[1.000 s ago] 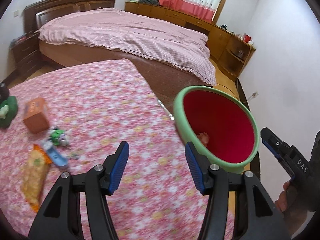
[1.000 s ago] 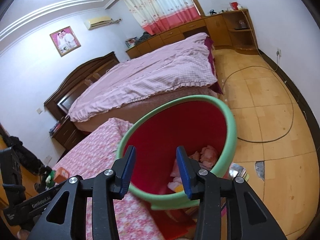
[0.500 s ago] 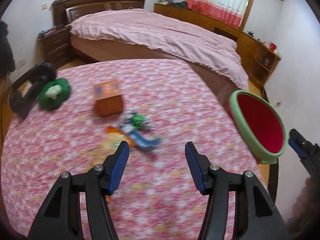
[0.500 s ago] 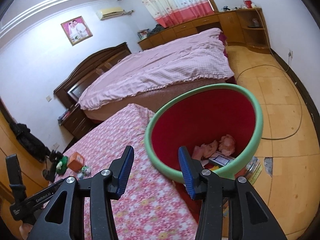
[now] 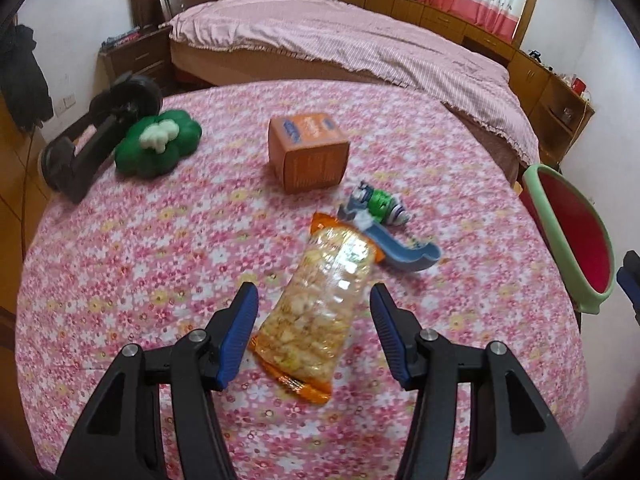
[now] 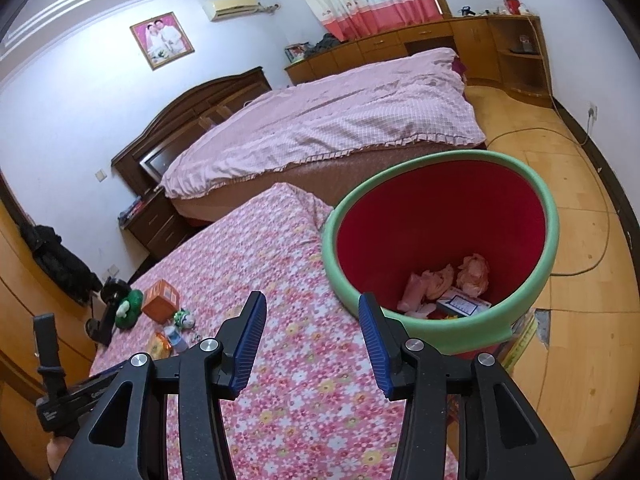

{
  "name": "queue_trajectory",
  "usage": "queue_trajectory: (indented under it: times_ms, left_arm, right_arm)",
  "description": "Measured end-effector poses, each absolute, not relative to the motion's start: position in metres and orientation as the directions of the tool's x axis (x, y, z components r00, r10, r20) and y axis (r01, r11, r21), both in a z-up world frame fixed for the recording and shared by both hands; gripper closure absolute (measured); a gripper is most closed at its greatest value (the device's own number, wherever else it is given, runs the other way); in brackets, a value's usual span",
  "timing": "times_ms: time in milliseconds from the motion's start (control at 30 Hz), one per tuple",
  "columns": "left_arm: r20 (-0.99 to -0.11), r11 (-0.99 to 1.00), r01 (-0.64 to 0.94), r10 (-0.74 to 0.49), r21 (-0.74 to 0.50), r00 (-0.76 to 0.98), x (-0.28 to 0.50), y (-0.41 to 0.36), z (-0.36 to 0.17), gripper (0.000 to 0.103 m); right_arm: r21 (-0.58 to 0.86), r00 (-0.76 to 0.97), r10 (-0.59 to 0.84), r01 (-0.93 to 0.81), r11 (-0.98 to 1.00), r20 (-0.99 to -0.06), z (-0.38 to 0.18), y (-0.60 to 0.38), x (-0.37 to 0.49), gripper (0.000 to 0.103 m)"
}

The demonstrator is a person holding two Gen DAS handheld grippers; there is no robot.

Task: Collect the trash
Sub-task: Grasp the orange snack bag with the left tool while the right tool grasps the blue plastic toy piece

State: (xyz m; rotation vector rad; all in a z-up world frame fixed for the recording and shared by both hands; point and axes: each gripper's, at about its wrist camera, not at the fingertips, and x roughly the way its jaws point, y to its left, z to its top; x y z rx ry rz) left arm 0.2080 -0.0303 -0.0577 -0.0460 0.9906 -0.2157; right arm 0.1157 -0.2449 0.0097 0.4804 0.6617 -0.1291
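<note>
An orange snack bag (image 5: 320, 300) lies on the pink floral tablecloth (image 5: 160, 240). My left gripper (image 5: 314, 312) is open, its jaws on either side of the bag's near end, not touching it. Beyond the bag lie a blue and green toy (image 5: 384, 224) and an orange box (image 5: 308, 152). The red bin with a green rim (image 6: 440, 240) stands at the table's right edge and holds crumpled pink paper and a small carton. My right gripper (image 6: 312, 328) is open and empty above the table, beside the bin. The bin also shows in the left wrist view (image 5: 576, 240).
A green plush (image 5: 158, 148) and a black stand (image 5: 96, 136) sit at the table's far left. A bed with a pink cover (image 5: 340, 40) stands behind the table. Wooden floor with a cable (image 6: 580, 200) lies right of the bin.
My left gripper swung left from the bin to the table's middle and closed in on the snack bag. My right gripper drew back and left from the bin mouth.
</note>
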Motion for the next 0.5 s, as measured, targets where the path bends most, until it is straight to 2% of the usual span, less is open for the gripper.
queue_trajectory:
  times_ms: [367,467,500]
  left_arm:
    - [-0.819,0.971,0.157,-0.235,-0.178,0.523,0.219,-0.031,-0.073,0.045]
    - [-0.808,0.971,0.162,-0.238,-0.177,0.539,0.218,-0.031,-0.074,0.051]
    - [-0.802,0.970,0.165,-0.242,-0.180,0.546,0.217,-0.031,-0.074,0.057]
  right_arm:
    - [0.356,0.762,0.030,0.267,0.895,-0.647,0.006,-0.228,0.124,0.053]
    - [0.350,0.754,0.038,0.259,0.900,-0.656,0.005,-0.221,0.127,0.053]
    - [0.346,0.752,0.038,0.257,0.902,-0.658,0.005,-0.218,0.128,0.053]
